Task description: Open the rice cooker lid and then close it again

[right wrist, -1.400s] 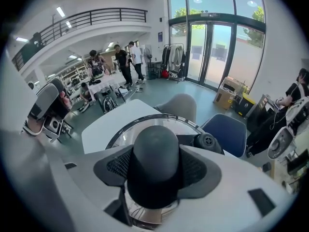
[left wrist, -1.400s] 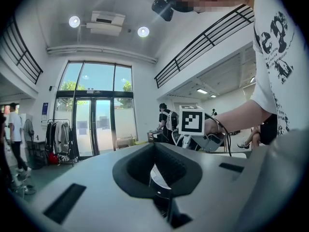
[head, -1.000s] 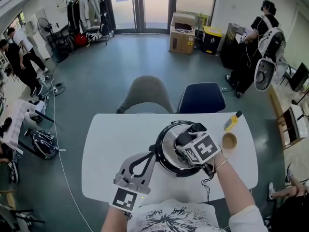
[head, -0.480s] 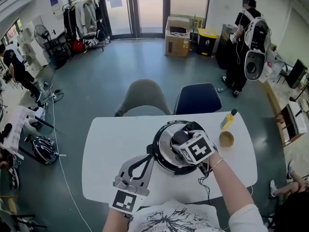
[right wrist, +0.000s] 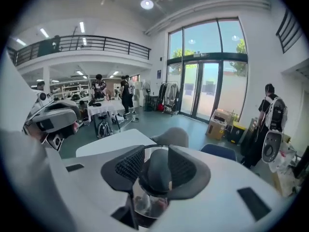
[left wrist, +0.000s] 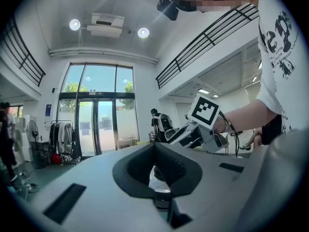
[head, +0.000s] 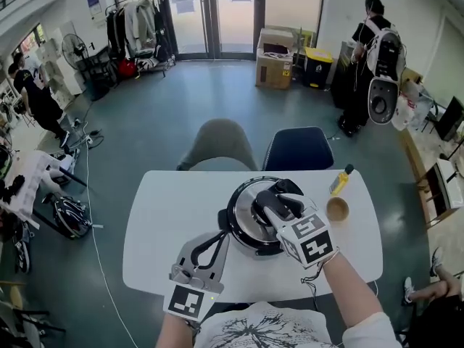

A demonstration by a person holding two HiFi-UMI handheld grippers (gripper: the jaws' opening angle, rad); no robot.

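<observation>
Black knob (right wrist: 157, 173) | right hand-held gripper (right wrist: 156, 154) closing, gripping it | left one (left wrist: 155, 152) clamps rice cooker (head: 250, 246)

A white table (head: 163, 216) carries a yellow bottle (head: 342, 180) with a dark cap near its far right edge. A small brown cup (head: 337, 209) stands just beside the bottle. A grey chair (head: 221, 145) and a blue chair (head: 299, 148) stand side by side at the table's far edge. Farther off on the grey floor (head: 181, 100) are a cardboard box (head: 275, 55) and a yellow-lidded bin (head: 317, 58). A clothes rack (head: 135, 24) stands by the glass doors (head: 214, 9). A person (head: 365, 36) wearing a backpack stands at the right.
</observation>
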